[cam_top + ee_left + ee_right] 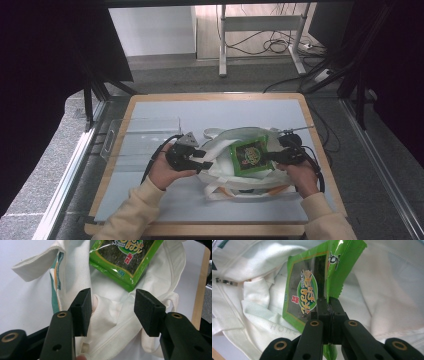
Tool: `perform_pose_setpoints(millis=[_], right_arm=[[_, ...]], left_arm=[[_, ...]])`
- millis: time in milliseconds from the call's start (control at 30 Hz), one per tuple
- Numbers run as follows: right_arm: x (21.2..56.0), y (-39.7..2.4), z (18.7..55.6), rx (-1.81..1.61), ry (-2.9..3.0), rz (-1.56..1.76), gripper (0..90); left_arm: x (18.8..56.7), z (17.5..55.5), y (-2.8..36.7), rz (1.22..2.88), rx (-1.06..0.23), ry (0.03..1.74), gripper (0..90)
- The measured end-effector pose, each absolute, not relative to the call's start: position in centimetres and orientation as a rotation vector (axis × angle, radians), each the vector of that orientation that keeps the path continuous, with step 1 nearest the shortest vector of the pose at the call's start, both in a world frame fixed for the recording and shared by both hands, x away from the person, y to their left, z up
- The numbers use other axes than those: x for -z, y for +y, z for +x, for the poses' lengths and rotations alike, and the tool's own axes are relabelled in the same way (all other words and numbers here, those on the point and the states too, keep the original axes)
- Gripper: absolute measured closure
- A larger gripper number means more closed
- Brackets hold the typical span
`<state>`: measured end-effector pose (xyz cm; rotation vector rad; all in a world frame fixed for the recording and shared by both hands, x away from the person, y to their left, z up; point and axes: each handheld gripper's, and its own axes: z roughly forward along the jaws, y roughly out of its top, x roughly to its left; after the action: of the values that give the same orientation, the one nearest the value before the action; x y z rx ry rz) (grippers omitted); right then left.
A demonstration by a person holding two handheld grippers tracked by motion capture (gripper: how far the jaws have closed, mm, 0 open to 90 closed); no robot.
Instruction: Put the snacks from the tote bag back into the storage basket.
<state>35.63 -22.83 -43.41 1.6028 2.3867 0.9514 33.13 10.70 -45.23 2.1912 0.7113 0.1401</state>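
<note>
Green packet (312, 290) pinched by right gripper (329, 302); left gripper (112, 307) holding white bag (110, 315) rim.

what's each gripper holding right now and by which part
The right gripper is shut on the green snack packet, pinching its edge. The left gripper has white tote bag fabric between its jaws; whether it grips is unclear.

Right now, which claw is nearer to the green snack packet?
Right. The right claw is shut on the green snack packet edge. The left claw is beside it, at the white bag rim.
</note>
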Motion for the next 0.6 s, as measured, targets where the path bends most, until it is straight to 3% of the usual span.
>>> perform_pose_setpoints(millis=[600], right_arm=[[40.7, -24.9, 34.6, -1.042, 2.342, 1.528, 89.0]], left_arm=[[45.2, 33.2, 10.8, 2.186, -0.14, 0.717, 47.9]])
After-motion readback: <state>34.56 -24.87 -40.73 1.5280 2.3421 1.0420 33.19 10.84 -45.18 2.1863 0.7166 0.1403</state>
